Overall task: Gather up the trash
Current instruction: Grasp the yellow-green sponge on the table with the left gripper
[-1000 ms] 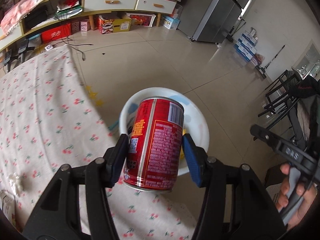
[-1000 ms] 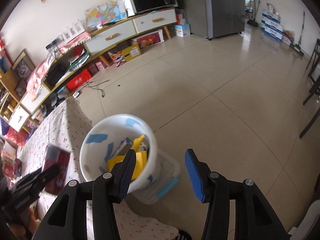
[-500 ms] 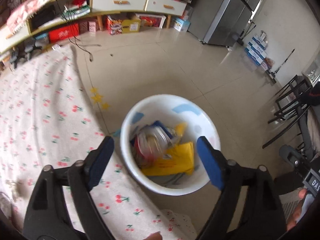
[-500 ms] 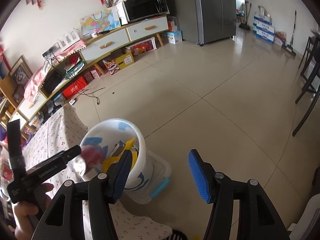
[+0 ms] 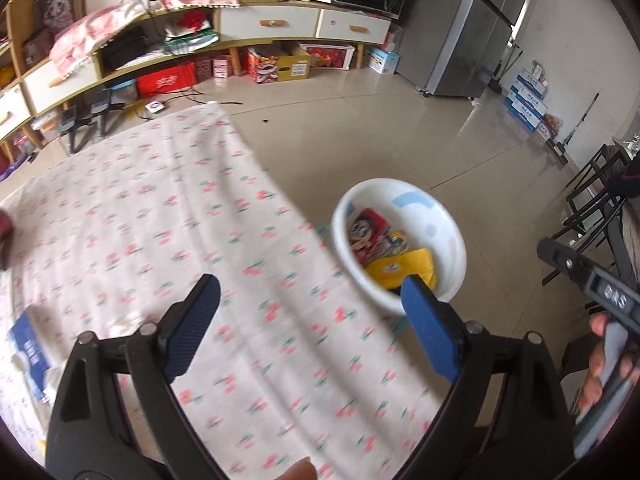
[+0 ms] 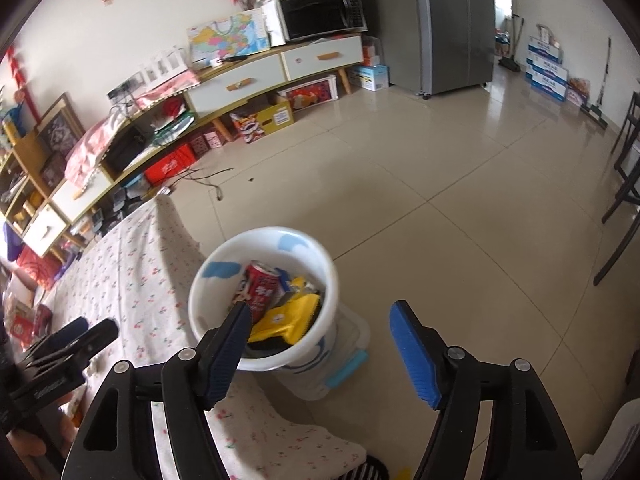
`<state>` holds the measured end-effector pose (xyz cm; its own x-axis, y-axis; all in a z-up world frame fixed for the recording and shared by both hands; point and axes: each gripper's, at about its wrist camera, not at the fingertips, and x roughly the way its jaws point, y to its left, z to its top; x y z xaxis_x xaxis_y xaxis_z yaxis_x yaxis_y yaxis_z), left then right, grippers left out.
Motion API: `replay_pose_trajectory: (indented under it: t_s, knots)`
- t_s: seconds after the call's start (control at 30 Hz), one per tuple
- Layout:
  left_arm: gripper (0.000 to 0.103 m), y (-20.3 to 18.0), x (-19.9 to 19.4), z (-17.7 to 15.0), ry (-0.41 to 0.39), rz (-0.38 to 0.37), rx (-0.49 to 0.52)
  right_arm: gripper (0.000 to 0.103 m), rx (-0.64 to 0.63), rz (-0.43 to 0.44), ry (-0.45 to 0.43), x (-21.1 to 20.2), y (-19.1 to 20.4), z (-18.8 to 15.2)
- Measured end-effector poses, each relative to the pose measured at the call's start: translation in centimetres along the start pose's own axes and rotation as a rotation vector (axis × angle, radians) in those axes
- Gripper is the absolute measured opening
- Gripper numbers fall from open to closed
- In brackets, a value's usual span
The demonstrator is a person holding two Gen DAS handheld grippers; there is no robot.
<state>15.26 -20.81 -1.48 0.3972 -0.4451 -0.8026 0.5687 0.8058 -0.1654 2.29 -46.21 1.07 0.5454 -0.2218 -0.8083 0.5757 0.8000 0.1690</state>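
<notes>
The bin (image 6: 264,300) stands on the floor just off the table's edge, and the red can (image 6: 262,290) already lies inside it, tilted, beside a yellow wrapper (image 6: 290,318). So the next trash is likely back on the table (image 5: 168,216). A blue-and-white packet (image 5: 28,354) lies at the table's left edge in the left wrist view, its long side running roughly away from the camera. It sits well to the left of the left gripper (image 5: 308,324), beyond the left finger, while the bin is off to that gripper's right.

The left gripper hangs over bare cloth, jaws opening wide with nothing between them. The right gripper (image 6: 320,348) hovers at the bin's near rim; its jaws are also opening and grip nothing, though the left finger overlaps the bin in view.

Judging by this, the left hand is nearer the packet: it would swing left and turn to pinch across the short side.
</notes>
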Motion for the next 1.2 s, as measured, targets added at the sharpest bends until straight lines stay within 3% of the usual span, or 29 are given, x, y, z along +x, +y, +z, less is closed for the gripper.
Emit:
replay_pose_trajectory:
  t_s: [0.4, 0.7, 0.9, 1.03, 1.1, 1.17, 1.2]
  knots:
    - [0.095, 9.0, -6.4, -3.5, -0.029, 0.106, -0.07, 0.079, -0.147, 0.08, 0.033, -0.1, 8.1, -1.9]
    - [0.095, 15.1, -8.0, -7.9, 0.07, 0.166, -0.151, 0.08, -0.242, 0.085, 0.067, 1.2, 12.7, -3.1]
    - [0.095, 17.5, -8.2, -10.8, 0.119, 0.117, -0.217, 0.08, -0.279, 0.088, 0.094, 2.1, 14.2, -3.9]
    - [0.095, 19.5, -7.6, -12.2, 0.141, 0.04, -0.294, 0.08, -0.291, 0.074, 0.11, 2.7, 14.7, -4.2]
    - [0.09, 20.2, -7.1, -12.9, 0.15, 0.002, -0.325, 0.08, -0.289, 0.07, 0.117, 2.9, 14.9, -4.4]
    - [0.069, 20.6, -6.9, -13.4, 0.161, -0.027, -0.346, 0.08, -0.289, 0.069, 0.118, 2.9, 15.1, -4.4]
    - [0.063, 20.7, -6.8, -13.6, 0.163, -0.036, -0.351, 0.08, -0.293, 0.068, 0.118, 3.0, 15.3, -4.5]
